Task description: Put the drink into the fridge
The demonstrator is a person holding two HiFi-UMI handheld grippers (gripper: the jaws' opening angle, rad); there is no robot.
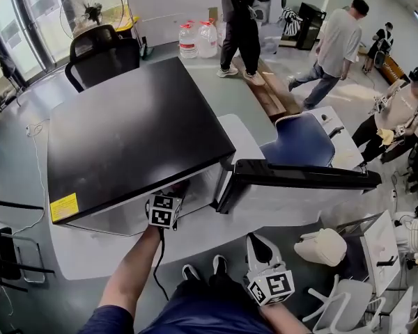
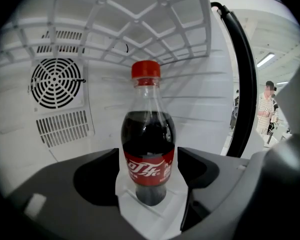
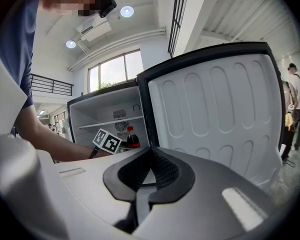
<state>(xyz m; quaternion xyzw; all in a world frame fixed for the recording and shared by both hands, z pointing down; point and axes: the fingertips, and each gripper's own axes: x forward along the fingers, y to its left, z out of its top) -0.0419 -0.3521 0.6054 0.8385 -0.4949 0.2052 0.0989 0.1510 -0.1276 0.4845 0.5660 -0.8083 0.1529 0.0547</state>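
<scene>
A cola bottle (image 2: 148,149) with a red cap and red label stands upright on the white floor inside the small black fridge (image 1: 132,131). My left gripper (image 2: 149,156) reaches into the fridge; its jaws stand wide on either side of the bottle's lower half, with a thin gap on the left side. The same bottle (image 3: 132,139) shows in the right gripper view beside the left gripper's marker cube (image 3: 106,141). My right gripper (image 1: 259,245) hangs low in front of the open fridge door (image 1: 299,176), jaws together, nothing in them.
A wire shelf (image 2: 135,19) hangs above the bottle, and a round fan vent (image 2: 56,83) is on the back wall. A black office chair (image 1: 101,54), a blue chair (image 1: 299,141), water jugs (image 1: 197,39) and several people stand around the fridge.
</scene>
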